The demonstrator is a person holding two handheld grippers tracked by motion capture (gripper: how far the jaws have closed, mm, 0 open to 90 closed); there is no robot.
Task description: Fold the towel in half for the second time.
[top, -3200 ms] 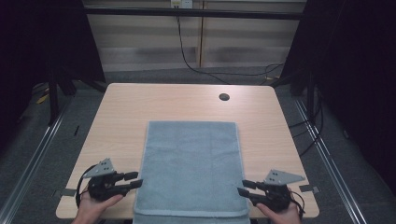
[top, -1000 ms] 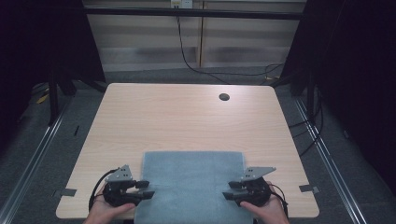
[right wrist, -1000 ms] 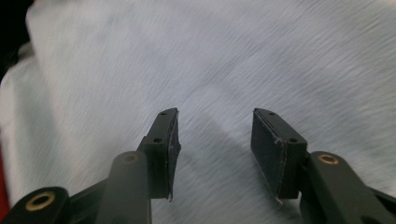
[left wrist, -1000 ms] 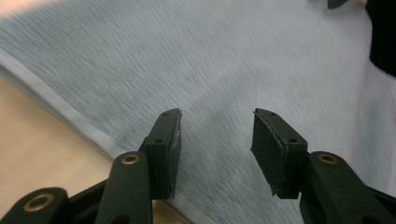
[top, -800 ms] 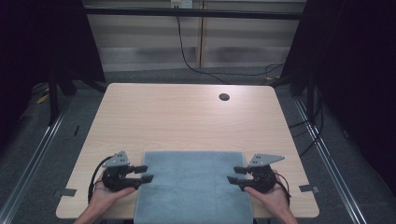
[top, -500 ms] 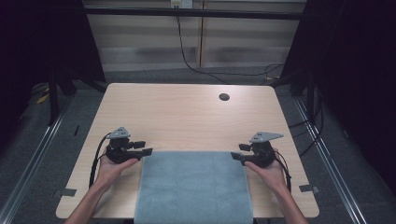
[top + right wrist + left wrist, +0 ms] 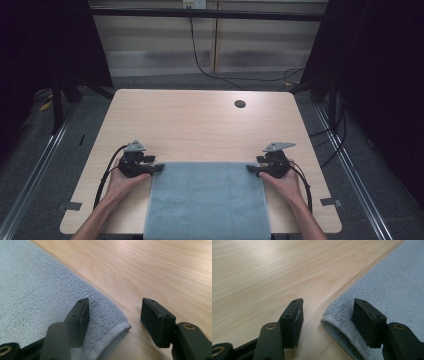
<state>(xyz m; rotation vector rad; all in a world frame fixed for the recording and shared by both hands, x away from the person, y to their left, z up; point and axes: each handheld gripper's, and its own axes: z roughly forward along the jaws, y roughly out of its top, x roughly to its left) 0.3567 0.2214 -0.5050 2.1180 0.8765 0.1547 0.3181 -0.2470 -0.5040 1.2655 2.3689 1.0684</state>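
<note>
The left gripper (image 7: 159,168) stands with its jaws apart at the far left corner of the blue towel (image 7: 207,200). In the left gripper view the folded corner of the towel (image 7: 387,290) lies between the two jaws, with neither pad pressing on it: one jaw rests over bare wood and the other over the cloth. The right gripper (image 7: 250,169) mirrors it at the far right corner. Its jaws are also spread, and in the right gripper view the rounded fold of the towel (image 7: 45,290) sits between them, free of both pads. Both pairs of jaws have just been opening.

Three seconds back the towel lay full length, its far edge reaching toward the middle of the table (image 7: 200,120), and both grippers sat at its near corners by the table's front edge. A second ago the towel was already folded in half and the grippers sat over the doubled layer. Since then both hands have gone outward and away from the person, ending at the fold's far corners, and the towel's far edge lies straight between them.

Counted: two grippers, two hands, one towel folded once, one table, and one dark round cable hole (image 7: 240,104) in the tabletop, well beyond the right gripper.
</note>
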